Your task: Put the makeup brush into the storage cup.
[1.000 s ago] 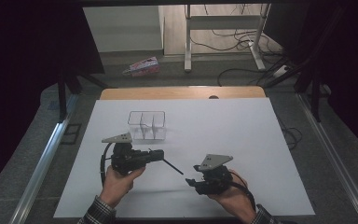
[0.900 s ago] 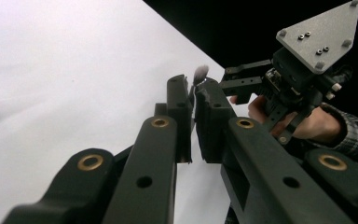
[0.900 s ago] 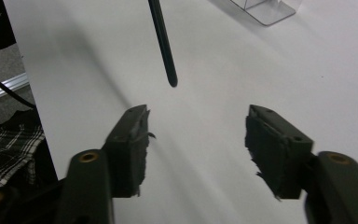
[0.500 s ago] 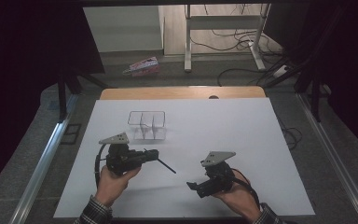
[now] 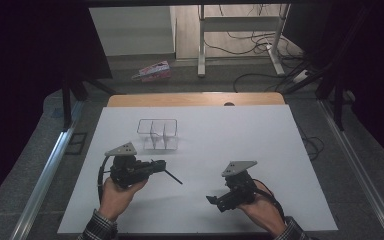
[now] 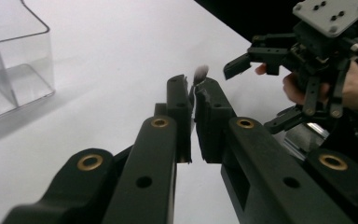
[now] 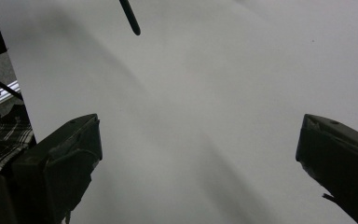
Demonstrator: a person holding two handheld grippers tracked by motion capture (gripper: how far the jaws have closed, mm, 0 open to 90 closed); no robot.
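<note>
My left gripper [image 5: 161, 165] lies level at the table's front left, shut on a thin black stick [image 5: 174, 177] that juts out toward the right. In the left gripper view the jaws [image 6: 193, 86] pinch the stick, whose pale fuzzy tip [image 6: 200, 73] pokes out beyond them. My right gripper [image 5: 214, 201] rests at the front right, apart from the stick. Its jaws have just been opening and stand wide [image 7: 198, 144] with nothing between them. The stick's dark end [image 7: 130, 18] hangs over the white table ahead of them.
A clear plastic box [image 5: 157, 134] with dividers stands on the white table top [image 5: 240, 135] behind my left gripper, and its corner [image 6: 14, 70] is near in the left gripper view. A wooden edge [image 5: 195, 99] borders the far side.
My right gripper has let go of the stick's end, opened wide and drawn back to the right. The left gripper has shifted slightly left, taking the stick with it.
</note>
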